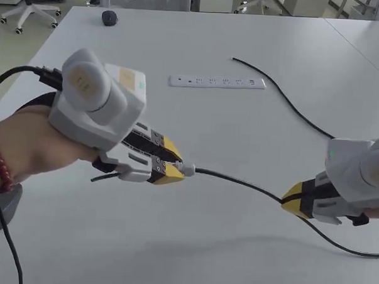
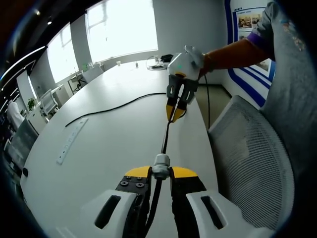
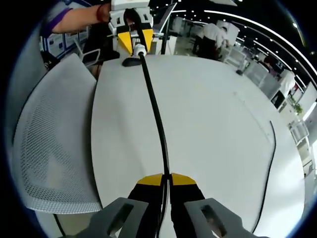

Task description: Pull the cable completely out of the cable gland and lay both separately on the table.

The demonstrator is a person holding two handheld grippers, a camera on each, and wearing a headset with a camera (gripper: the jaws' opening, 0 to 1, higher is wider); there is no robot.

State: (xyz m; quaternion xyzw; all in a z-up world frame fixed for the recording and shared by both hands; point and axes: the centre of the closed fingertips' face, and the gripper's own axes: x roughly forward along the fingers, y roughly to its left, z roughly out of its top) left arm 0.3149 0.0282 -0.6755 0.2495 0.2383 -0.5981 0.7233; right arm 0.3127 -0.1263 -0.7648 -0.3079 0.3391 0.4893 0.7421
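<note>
Head view, centre left: the left gripper (image 1: 174, 169), jaws closed on the white cable gland (image 1: 187, 170). Lower right: the right gripper (image 1: 289, 202), jaws clamped on the black cable (image 1: 238, 180), which still passes through the gland and spans between both above the white table (image 1: 191, 243). Upper centre: a power strip (image 1: 217, 82).

**Legible text: none**

Power strip (image 1: 217, 82) on the table (image 1: 239, 157): small dark marks along its face, too fine to read. Pale sticker (image 1: 127, 77) on the left gripper (image 1: 176, 168) housing: faint print, unreadable. Wall poster (image 2: 249, 21) in the left gripper view, blue border: text lines and pictures blurred. No brand or number can be made out.
</note>
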